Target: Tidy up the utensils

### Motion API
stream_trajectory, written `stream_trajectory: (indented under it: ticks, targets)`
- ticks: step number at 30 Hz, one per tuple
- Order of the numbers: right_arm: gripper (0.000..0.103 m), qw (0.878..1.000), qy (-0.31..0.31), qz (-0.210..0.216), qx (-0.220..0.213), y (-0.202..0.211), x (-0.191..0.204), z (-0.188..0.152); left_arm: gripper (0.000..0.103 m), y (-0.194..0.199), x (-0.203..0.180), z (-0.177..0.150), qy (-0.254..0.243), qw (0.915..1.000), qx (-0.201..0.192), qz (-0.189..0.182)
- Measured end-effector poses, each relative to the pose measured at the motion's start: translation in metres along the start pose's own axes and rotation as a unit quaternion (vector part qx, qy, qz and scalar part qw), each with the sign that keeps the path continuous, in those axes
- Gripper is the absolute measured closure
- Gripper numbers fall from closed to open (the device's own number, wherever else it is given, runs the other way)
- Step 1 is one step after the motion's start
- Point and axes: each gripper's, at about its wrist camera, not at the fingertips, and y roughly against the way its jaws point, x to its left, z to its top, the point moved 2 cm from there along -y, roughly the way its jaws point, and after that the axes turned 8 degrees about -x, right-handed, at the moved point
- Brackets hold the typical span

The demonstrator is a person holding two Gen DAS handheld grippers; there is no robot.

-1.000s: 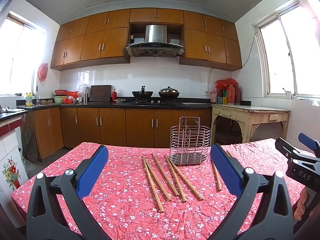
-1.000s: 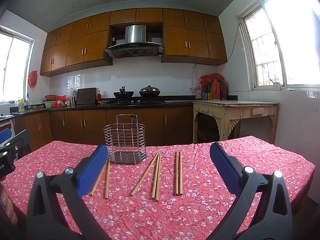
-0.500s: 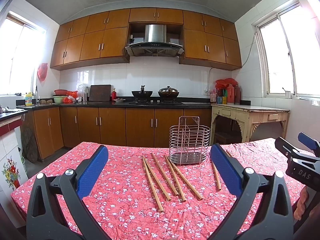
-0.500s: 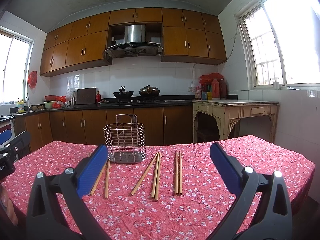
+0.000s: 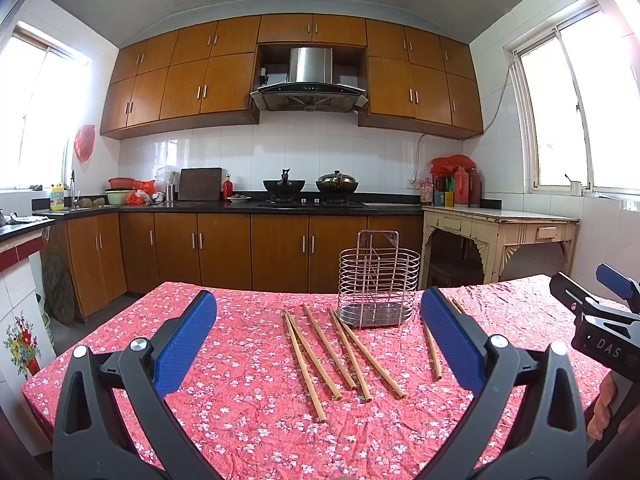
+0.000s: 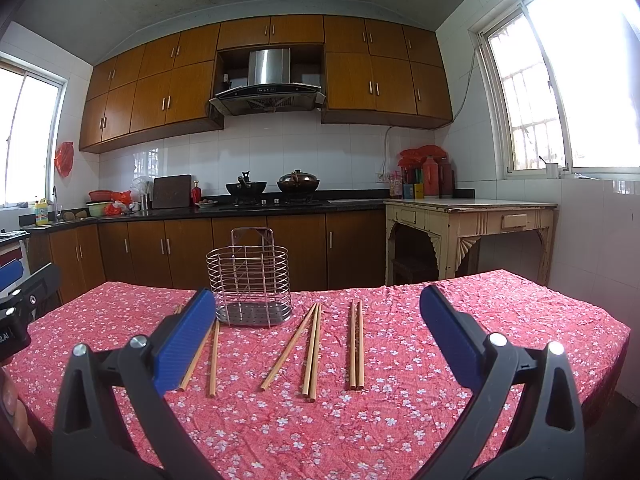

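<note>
The tabletop (image 6: 500, 320), covered in a red floral cloth, carries everything, and almost nothing on it has shifted over the last second — in both wrist views the scene sits a touch higher in frame than before, no more. The wire utensil holder (image 6: 249, 280) stands upright toward the far edge, with no utensils in it, exactly where it was. The wooden chopsticks (image 6: 312, 350) lie flat on the cloth in front of and beside the holder: in the right wrist view, two sticks to its left, three fanned just right of it, and a close pair (image 6: 356, 344) further right. None has moved. The left gripper (image 5: 320, 344) hovers above the near side of the tabletop, its jaws spread wide and holding nothing. The right gripper (image 6: 316, 344) does the same — jaws wide apart, empty, with the chopsticks lying between and beyond its blue pads (image 6: 184, 344).
</note>
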Motion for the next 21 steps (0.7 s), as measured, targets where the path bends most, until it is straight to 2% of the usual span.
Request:
stream_trajectory:
  ticks: [12, 18, 21]
  targets:
    - [0.004, 1.0, 0.004, -0.005, 0.008, -0.004, 0.002, -0.005, 0.002, -0.008, 0.004, -0.008, 0.013, 0.9998, 0.014, -0.003]
    - [0.004, 0.998, -0.002, -0.026, 0.064, -0.03, -0.007, -0.019, 0.002, -0.033, 0.014, -0.024, 0.017, 0.9966, 0.08, 0.013]
    - [0.004, 0.992, 0.002, -0.048, 0.119, -0.056, -0.018, -0.032, 0.002, -0.057, 0.018, -0.039, -0.006, 0.9895, 0.14, 0.036]
